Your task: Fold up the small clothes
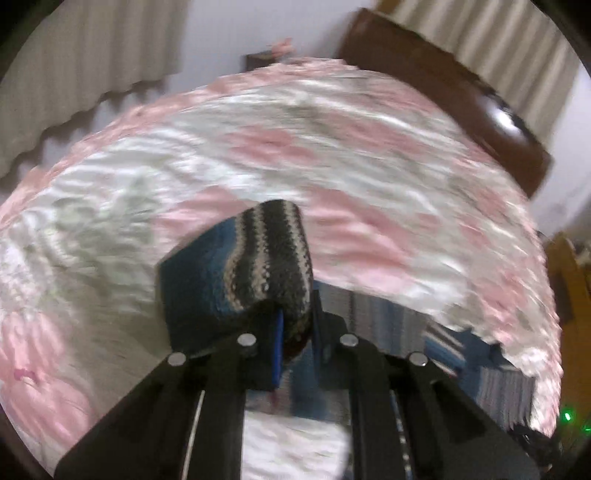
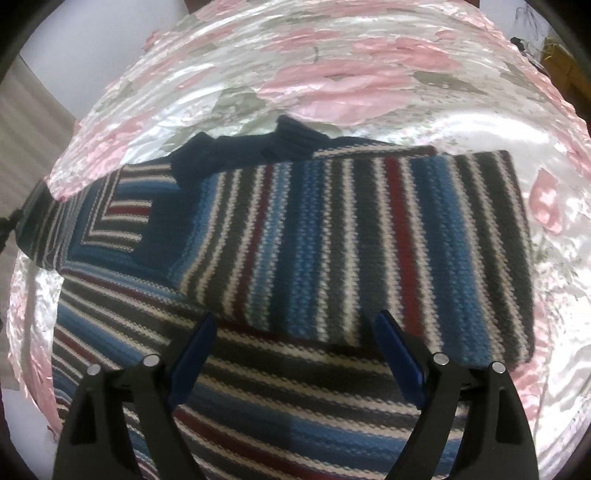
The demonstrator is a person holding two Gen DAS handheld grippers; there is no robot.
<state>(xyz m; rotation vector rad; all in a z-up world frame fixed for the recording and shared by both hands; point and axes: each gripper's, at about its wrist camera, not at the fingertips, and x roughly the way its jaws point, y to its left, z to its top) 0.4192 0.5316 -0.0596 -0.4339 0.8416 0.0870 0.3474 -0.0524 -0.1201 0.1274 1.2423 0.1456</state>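
Sweater (image 2: 332, 240) lies part-folded on the bed (image 2: 369, 85). Your left gripper (image 1: 295, 328) pinches a lifted corner; right gripper (image 2: 295, 350) hovers agape. Next, carry that corner across, lay flat.

Bed (image 1: 369, 155) under glossy pink-and-white floral cover | dark brown wooden headboard (image 1: 461, 96) at its far end | pale pleated curtains (image 1: 85, 66) left and right | plain white wall (image 1: 229, 33) between | yellow-brown wooden furniture (image 1: 569, 280) at right edge

left wrist: high, tilted across bedspread (image 1: 369, 177) | right wrist: close, downward | shared: striped sweater (image 2: 332, 236)
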